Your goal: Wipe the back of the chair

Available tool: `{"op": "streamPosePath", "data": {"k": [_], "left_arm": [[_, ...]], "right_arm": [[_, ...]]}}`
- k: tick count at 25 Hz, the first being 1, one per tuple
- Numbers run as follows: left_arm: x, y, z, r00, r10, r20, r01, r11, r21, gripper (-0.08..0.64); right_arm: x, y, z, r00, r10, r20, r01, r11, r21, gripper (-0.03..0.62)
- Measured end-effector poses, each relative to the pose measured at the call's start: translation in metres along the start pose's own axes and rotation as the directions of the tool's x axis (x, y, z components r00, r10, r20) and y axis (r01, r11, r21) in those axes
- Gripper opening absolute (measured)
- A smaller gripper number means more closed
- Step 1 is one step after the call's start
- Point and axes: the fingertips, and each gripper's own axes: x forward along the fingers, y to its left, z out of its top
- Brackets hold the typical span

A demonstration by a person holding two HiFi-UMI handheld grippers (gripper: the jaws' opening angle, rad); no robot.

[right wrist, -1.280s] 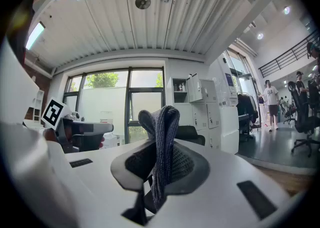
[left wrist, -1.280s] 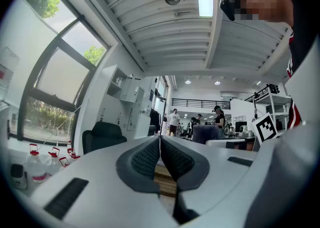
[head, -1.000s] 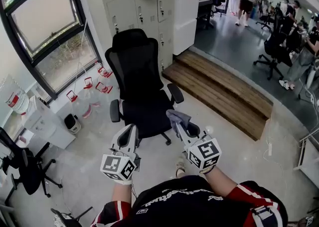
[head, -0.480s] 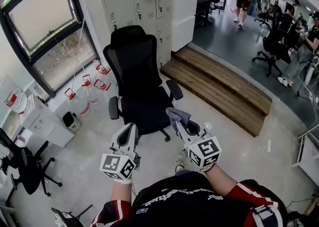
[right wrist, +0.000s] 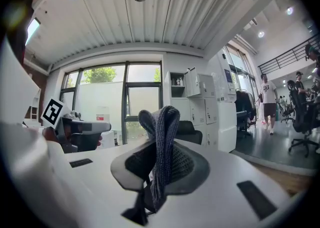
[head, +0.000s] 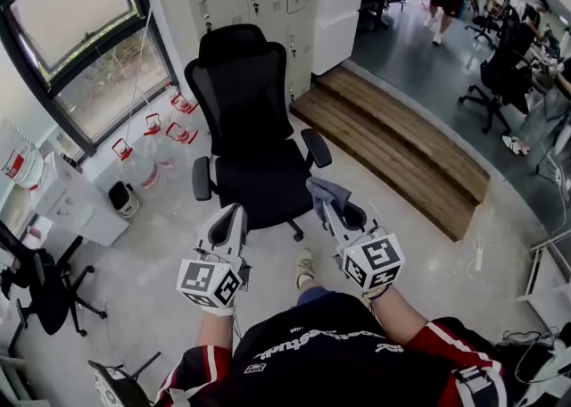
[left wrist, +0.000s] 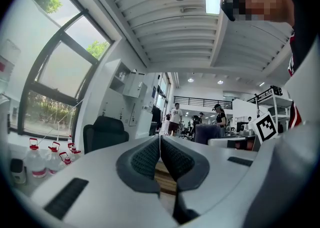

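**Cloth held, chair ahead**

Your right gripper (head: 326,207) pinches a grey knitted cloth (right wrist: 165,122), clearest in its own view. Your left gripper (left wrist: 160,148) is closed, empty. Only the head view shows the whole black mesh office chair (head: 245,106), upper middle, apart from both.

The black office chair (head: 243,97) stands upright, grey cloth (head: 326,191) nearby.
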Motion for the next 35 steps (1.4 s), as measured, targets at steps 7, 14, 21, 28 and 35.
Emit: {"op": "streamPosePath", "data": {"k": [7, 14, 21, 28, 35], "left_arm": [[0.086, 0.040, -0.002, 1.000, 0.006, -0.024, -0.006, 1.000, 0.008, 0.026], [0.204, 0.085, 0.009, 0.998, -0.001, -0.057, 0.003, 0.999, 0.034, 0.025], [0.283, 0.119, 0.016, 0.997, 0.042, -0.072, -0.039, 0.998, 0.047, 0.026], [0.310, 0.161, 0.022, 0.992, 0.095, -0.085, -0.091, 0.995, 0.043, 0.026], [0.335, 0.224, 0.015, 0.991, 0.096, -0.097, -0.096, 0.995, 0.003, 0.026]], "right_arm": [[0.081, -0.060, -0.006, 1.000, 0.010, -0.010, -0.009, 0.999, 0.049, 0.064], [0.178, -0.140, 0.000, 1.000, 0.012, -0.013, -0.011, 0.994, 0.105, 0.064], [0.254, -0.196, 0.005, 0.998, 0.064, -0.020, -0.061, 0.989, 0.132, 0.064], [0.313, -0.207, 0.008, 0.994, 0.103, -0.031, -0.097, 0.981, 0.168, 0.064], [0.379, -0.202, -0.003, 0.992, 0.108, -0.071, -0.094, 0.980, 0.175, 0.064]]}}
